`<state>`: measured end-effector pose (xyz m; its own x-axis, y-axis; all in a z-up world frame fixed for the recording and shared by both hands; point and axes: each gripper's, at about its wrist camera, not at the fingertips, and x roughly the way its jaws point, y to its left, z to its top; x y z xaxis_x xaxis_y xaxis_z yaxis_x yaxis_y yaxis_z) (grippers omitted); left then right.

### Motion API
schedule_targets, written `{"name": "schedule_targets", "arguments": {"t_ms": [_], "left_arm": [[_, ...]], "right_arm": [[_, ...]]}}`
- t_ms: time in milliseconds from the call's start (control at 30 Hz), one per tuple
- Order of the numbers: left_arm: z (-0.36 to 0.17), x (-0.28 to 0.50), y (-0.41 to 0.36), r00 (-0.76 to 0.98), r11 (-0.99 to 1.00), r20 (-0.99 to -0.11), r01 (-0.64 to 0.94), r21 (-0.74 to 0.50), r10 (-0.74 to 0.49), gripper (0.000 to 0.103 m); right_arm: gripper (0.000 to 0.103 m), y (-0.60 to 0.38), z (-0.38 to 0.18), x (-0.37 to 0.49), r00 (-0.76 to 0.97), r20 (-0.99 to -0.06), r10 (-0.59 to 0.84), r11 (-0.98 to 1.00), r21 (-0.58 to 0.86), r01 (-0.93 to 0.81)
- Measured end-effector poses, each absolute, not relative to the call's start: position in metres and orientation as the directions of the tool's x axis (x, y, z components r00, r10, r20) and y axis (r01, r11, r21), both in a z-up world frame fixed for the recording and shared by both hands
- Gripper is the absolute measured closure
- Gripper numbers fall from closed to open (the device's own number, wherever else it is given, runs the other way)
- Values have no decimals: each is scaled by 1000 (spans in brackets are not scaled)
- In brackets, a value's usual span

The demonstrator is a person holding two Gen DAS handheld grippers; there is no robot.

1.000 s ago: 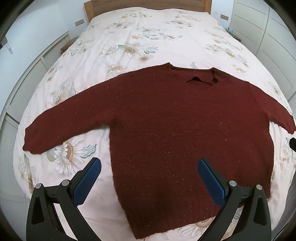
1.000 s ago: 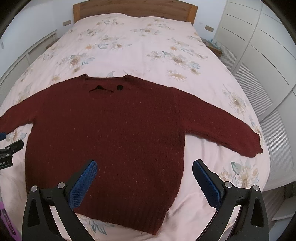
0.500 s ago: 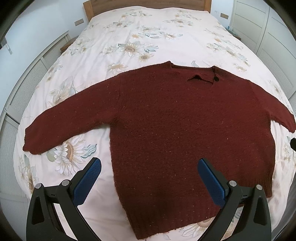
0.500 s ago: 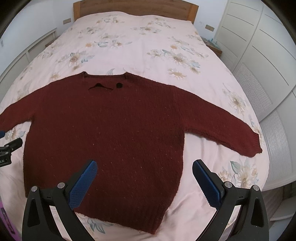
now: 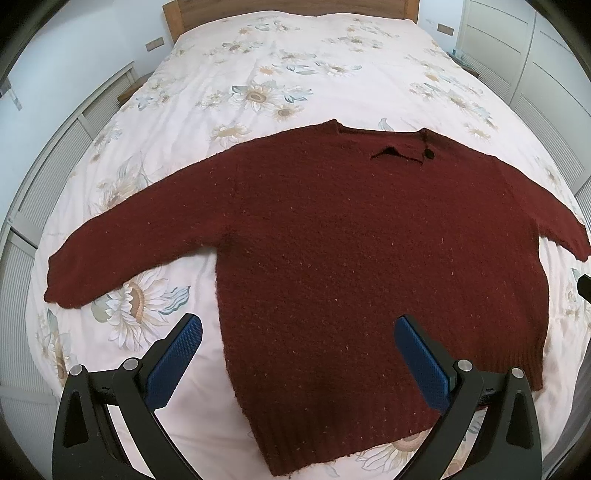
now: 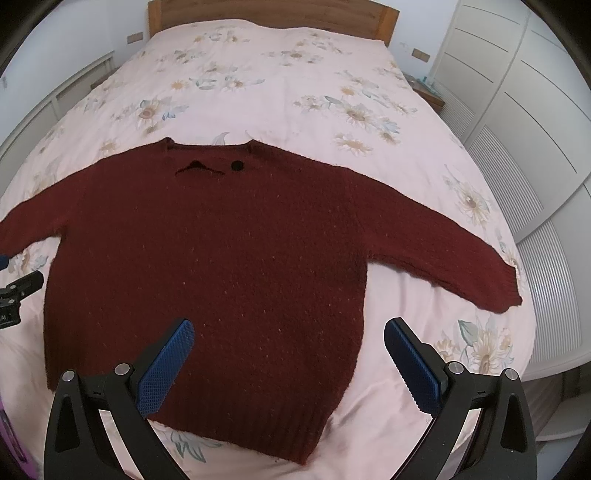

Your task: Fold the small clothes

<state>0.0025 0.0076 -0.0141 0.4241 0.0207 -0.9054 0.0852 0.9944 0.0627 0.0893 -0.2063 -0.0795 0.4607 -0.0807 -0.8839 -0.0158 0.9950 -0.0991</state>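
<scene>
A dark red knit sweater [image 5: 351, 258] lies flat on the bed, neck toward the headboard, both sleeves spread out; it also shows in the right wrist view [image 6: 221, 266]. A black button [image 6: 236, 166] sits by the neckline. My left gripper [image 5: 297, 332] is open and empty, hovering above the sweater's lower left hem corner. My right gripper [image 6: 288, 336] is open and empty, above the lower right part of the hem. The left sleeve cuff [image 5: 70, 284] and right sleeve cuff [image 6: 498, 291] lie on the bedspread.
The bed has a pale pink floral bedspread [image 5: 295, 74] and a wooden headboard [image 6: 273, 14]. White wardrobe doors [image 6: 517, 110] stand on the right, louvred panels [image 5: 44, 184] on the left. The left gripper's body [image 6: 18, 295] shows at the right wrist view's left edge.
Both grippers have drifted slightly back and up; the sweater sits a little lower and farther in each view. The sweater has not moved on the bed.
</scene>
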Motion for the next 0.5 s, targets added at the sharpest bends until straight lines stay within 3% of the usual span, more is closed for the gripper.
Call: {"name": "schedule_targets", "arguments": {"t_ms": [500], "left_arm": [[-15, 1, 8, 426, 993, -905, 95, 66, 19, 1]], "right_arm": [[0, -203, -79, 90, 457, -885, -89, 993, -114, -27]]}}
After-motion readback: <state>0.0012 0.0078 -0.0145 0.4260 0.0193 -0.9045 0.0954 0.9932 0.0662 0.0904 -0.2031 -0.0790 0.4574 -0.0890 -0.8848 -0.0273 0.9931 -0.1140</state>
